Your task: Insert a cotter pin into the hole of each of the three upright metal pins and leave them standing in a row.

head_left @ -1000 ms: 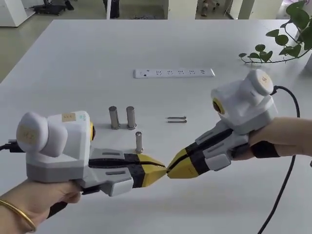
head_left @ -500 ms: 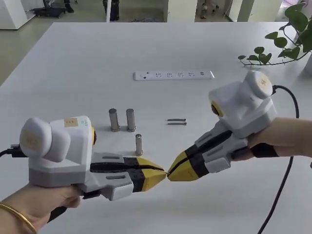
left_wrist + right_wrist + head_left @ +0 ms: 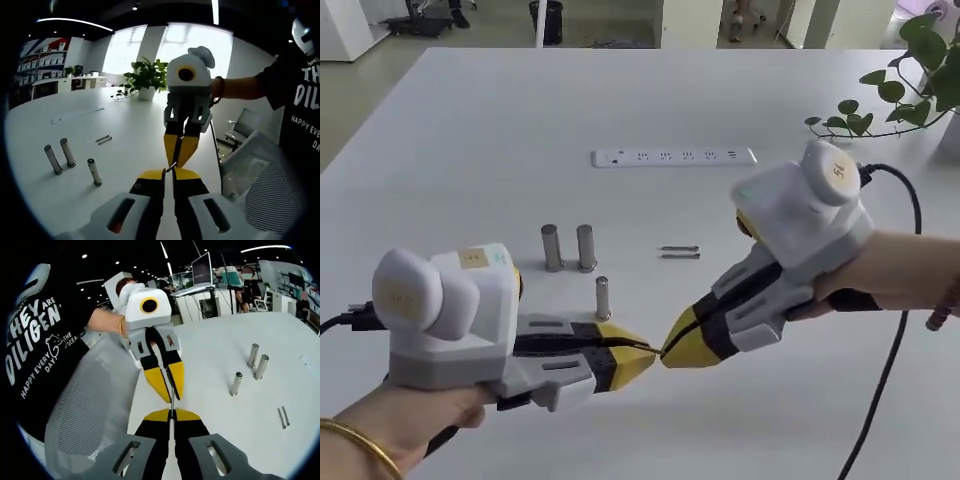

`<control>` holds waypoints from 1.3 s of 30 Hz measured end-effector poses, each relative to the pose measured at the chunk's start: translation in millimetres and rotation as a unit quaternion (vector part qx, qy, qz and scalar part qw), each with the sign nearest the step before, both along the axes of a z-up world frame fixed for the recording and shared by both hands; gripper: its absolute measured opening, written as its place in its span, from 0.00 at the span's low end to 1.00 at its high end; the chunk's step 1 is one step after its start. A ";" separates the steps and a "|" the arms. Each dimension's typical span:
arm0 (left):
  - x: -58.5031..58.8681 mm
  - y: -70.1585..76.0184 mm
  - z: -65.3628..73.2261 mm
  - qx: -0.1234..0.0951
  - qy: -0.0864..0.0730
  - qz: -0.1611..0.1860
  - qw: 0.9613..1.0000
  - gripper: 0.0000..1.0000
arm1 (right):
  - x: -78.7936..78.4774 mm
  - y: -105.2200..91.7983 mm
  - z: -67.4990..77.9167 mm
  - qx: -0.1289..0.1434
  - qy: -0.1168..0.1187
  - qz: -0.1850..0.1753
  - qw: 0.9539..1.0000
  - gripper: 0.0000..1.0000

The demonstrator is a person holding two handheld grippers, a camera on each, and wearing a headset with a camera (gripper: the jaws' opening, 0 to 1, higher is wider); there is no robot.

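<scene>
Yellow-tipped left claw (image 3: pixel 648 350) and right claw (image 3: pixel 669 353) meet, both clenched on 1 cotter pin (image 3: pixel 171 404).

Near the desk's (image 3: pixel 470 120) front edge, the left gripper (image 3: pixel 648 351) and the right gripper (image 3: pixel 669 351) meet tip to tip, jaws closed, with three metal pins (image 3: pixel 586 247) upright just beyond and two cotter pins (image 3: pixel 679 251) lying to their right.

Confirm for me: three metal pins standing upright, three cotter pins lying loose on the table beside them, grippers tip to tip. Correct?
Not quite: only two cotter pins lie loose on the table, as the head view shows. The third cotter pin is pinched where the left gripper and right gripper meet tip to tip. The three metal pins do stand upright.
</scene>
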State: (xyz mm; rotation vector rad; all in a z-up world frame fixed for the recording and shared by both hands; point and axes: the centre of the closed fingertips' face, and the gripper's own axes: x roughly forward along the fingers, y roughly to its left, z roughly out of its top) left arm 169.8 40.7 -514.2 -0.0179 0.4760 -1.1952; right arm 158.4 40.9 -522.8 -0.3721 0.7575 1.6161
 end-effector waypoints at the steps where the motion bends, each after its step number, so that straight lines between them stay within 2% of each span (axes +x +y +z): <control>1: 1.6 1.4 -0.7 0.002 -0.002 0.004 1.000 0.04 | 2.5 -0.6 -1.3 -0.007 -0.005 0.000 1.000 0.00; 5: 6.9 7.3 -4.6 0.014 -0.006 0.021 1.000 0.10 | 9.4 0.4 -3.0 -0.020 -0.018 -0.001 1.000 0.00; 7: 13.3 13.3 -8.8 0.027 -0.010 0.041 0.999 0.14 | 13.8 3.0 -3.5 -0.024 -0.018 -0.006 1.000 0.00; 9: 22.8 23.4 -16.3 0.053 -0.013 0.071 0.996 0.18 | 19.2 3.0 -6.9 -0.038 -0.029 -0.004 0.999 0.00; 10: 25.6 25.8 -17.3 0.057 -0.017 0.077 0.995 0.20 | 20.2 3.6 -7.8 -0.042 -0.032 -0.004 0.999 0.00; 14: 34.5 34.7 -18.6 0.057 -0.022 0.101 0.993 0.21 | 29.5 5.4 -12.7 -0.058 -0.043 -0.006 0.997 0.00; 16: 39.3 40.6 -19.7 0.066 -0.031 0.114 0.991 0.22 | 33.2 6.1 -13.4 -0.060 -0.042 -0.011 0.997 0.00; 20: 45.5 48.7 -22.9 0.078 -0.040 0.135 0.987 0.24 | 42.8 5.3 -18.4 -0.081 -0.044 -0.021 0.996 0.00; 23: 52.9 54.8 -26.5 0.091 -0.049 0.155 0.983 0.25 | 51.4 4.1 -22.8 -0.099 -0.047 -0.031 0.994 0.00; 31: 68.2 56.5 -31.8 0.102 -0.050 0.183 0.977 0.25 | 74.0 4.2 -34.3 -0.132 -0.051 -0.051 0.989 0.00; 36: 78.9 55.4 -37.8 0.120 -0.058 0.193 0.972 0.25 | 80.4 3.9 -38.4 -0.160 -0.054 -0.060 0.984 0.00; 39: 85.5 55.2 -42.9 0.126 -0.057 0.198 0.970 0.24 | 83.7 4.8 -39.7 -0.170 -0.057 -0.062 0.982 0.00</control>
